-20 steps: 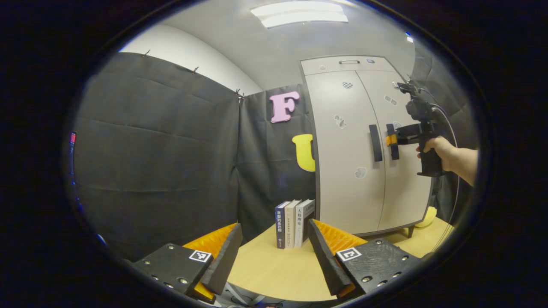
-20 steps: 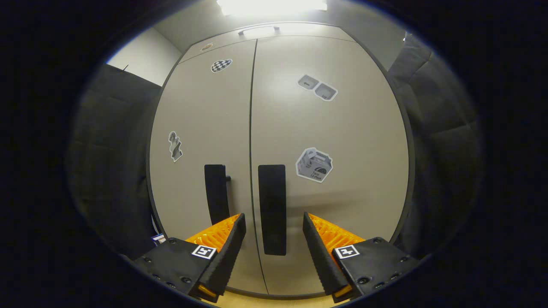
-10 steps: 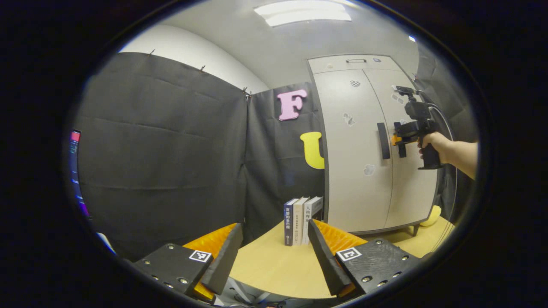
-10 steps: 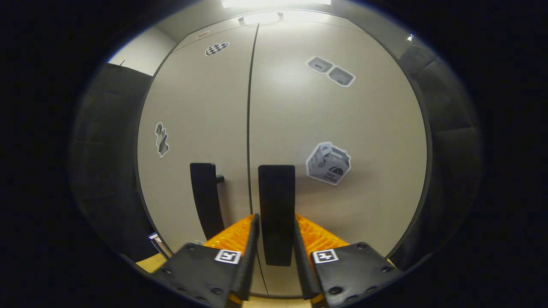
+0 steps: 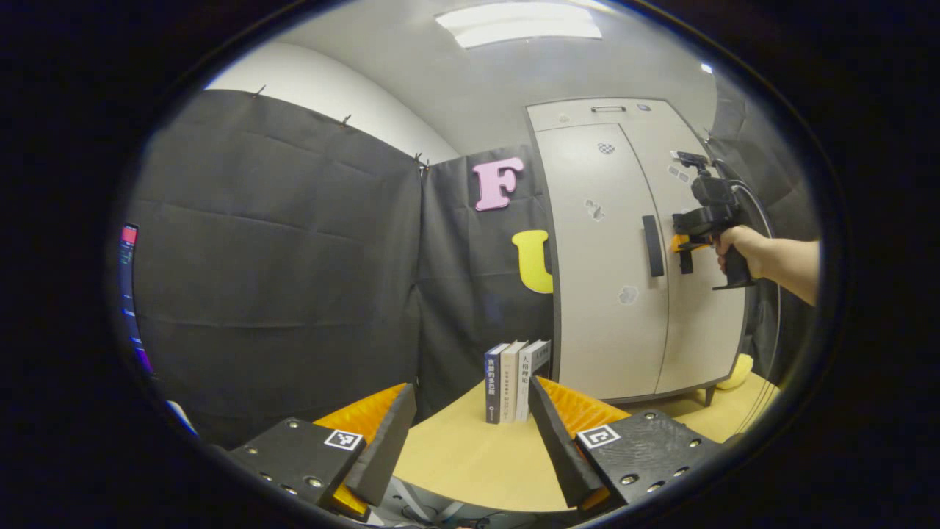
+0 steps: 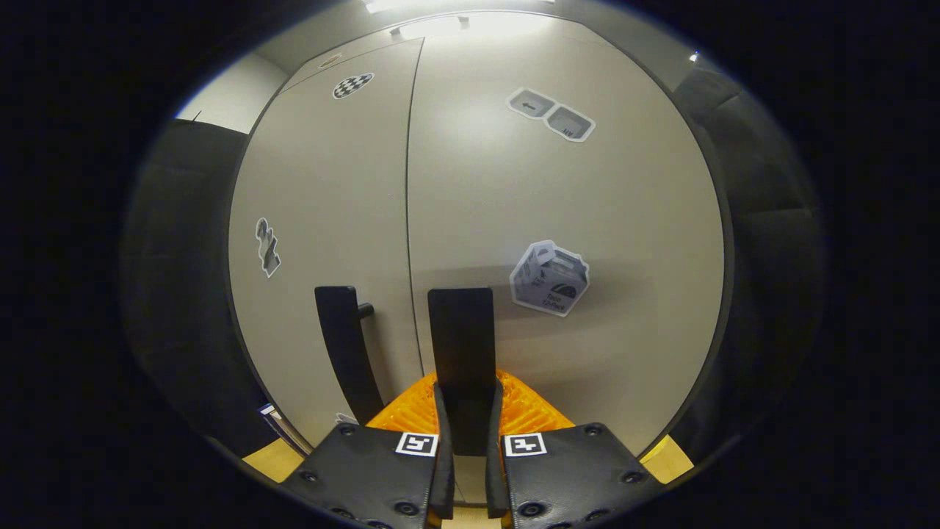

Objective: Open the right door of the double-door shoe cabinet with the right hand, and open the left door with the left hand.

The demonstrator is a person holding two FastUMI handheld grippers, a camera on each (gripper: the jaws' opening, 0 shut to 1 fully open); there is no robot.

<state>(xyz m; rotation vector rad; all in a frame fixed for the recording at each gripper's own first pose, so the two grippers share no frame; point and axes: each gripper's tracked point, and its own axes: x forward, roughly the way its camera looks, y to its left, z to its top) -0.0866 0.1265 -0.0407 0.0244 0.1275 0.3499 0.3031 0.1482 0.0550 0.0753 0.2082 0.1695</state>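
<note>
- The shoe cabinet [image 5: 624, 294] stands at the far end of the counter [image 5: 470, 463], both doors shut.
- The right door's handle [image 6: 461, 345], just beside the centre seam, sits clamped between the right tongs [image 6: 465, 441], presumably to give a firm hold for pulling that door outward.
- The left door's handle [image 6: 345, 353] is untouched.
- The left tongs [image 5: 470, 441] hang wide and empty over the counter, well apart from the cabinet, likely waiting their turn.
- Upright books [image 5: 514, 378] stand beside the cabinet.
</note>
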